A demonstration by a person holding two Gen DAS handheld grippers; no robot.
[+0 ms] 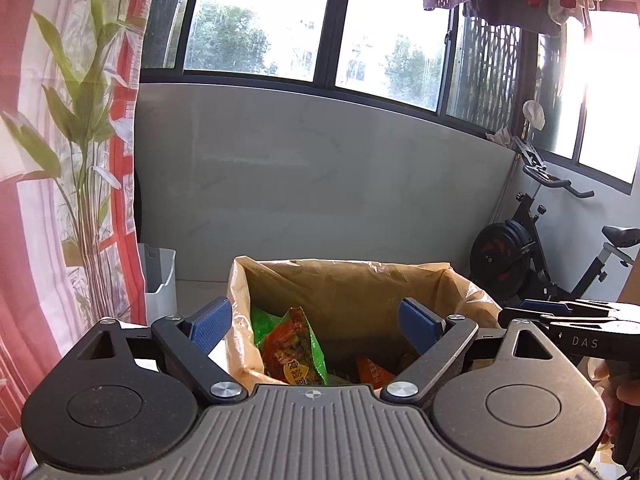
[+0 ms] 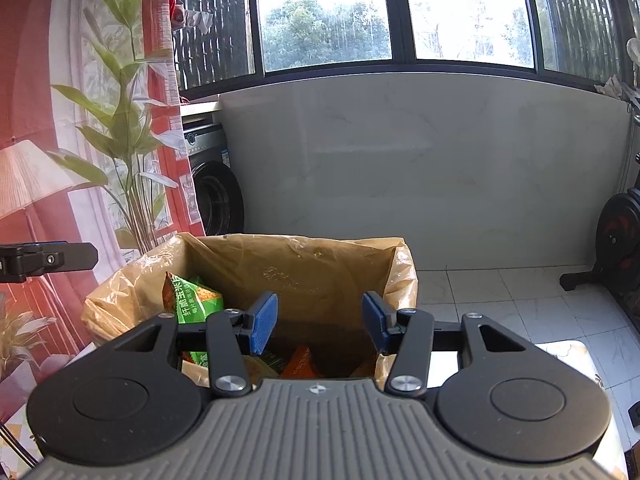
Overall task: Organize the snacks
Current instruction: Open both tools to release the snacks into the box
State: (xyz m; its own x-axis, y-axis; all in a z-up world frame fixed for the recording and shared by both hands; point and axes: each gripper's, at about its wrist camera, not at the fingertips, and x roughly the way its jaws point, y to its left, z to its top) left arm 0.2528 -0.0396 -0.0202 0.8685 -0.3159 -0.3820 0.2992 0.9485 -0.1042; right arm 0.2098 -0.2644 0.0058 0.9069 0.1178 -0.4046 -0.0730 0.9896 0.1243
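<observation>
A bin lined with a tan plastic bag [image 1: 352,288] stands just ahead of both grippers and holds several snack packets. A green and red packet [image 1: 294,350] leans on the left inside it, and an orange packet [image 1: 372,370] lies lower. My left gripper [image 1: 316,324] is open and empty above the bin's near rim. My right gripper [image 2: 318,320] is open and empty over the same bag [image 2: 296,268], with the green packet [image 2: 194,300] to its left and an orange packet [image 2: 302,362] below. The right gripper's body [image 1: 576,320] shows at the right edge of the left wrist view.
A red and white curtain [image 1: 64,184] with a plant print hangs at the left. A white bin [image 1: 160,284] stands behind it. An exercise bike [image 1: 536,256] is at the right. A washing machine [image 2: 212,184] sits at the back left. The floor is white tile [image 2: 500,300].
</observation>
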